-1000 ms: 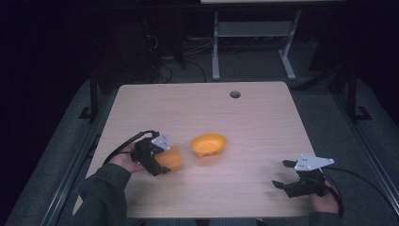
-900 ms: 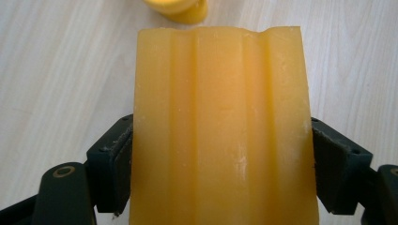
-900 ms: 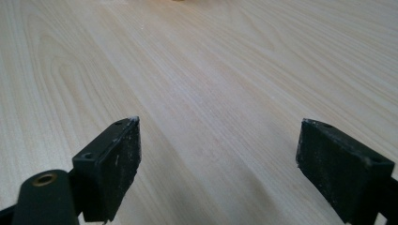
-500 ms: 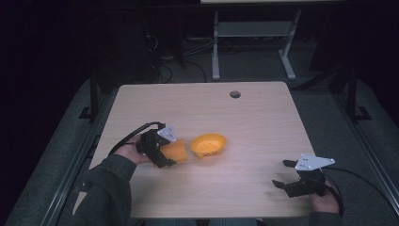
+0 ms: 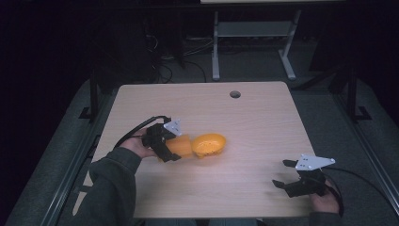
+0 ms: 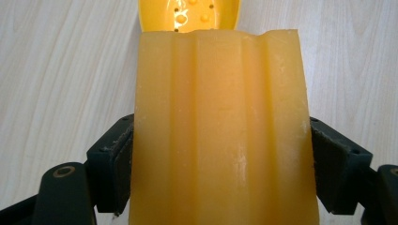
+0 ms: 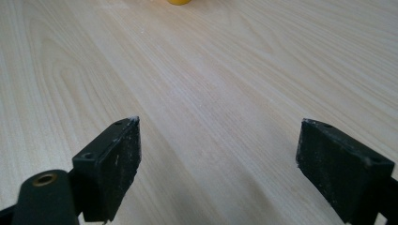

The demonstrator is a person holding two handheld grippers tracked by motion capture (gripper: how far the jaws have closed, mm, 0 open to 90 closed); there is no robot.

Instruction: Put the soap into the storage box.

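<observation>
Left gripper [image 5: 170, 149]: jaws clamped on an orange block [image 6: 220, 131], one black pad against each long side. The block stands out beyond the jaws; its far end lies at the rim of the yellow bowl [image 5: 209, 144], and contact there cannot be confirmed. In the high view, block and bowl sit left of the table's [image 5: 244, 117] centre, just beside each other.

Block: waxy, slightly translucent, roughly rectangular, with shallow lengthwise ridges and grooves on its upper face. Edges are uneven, and pale scuffs show near the right side.

Bowl: smooth, glossy, round, tipped so its opening faces the block. Small dots, holes or bumps, show on its inner wall [image 6: 190, 11]; which they are cannot be told.

Right gripper [image 5: 295, 176]: jaws spread wide, holding nothing, low over the table near its front right corner, well apart from block and bowl. Its pads [image 7: 117, 157] are matt black with whitish wear marks.

Table: pale wood-grain laminate, rounded corners, a round hole [image 5: 235, 94] near the far edge.
</observation>
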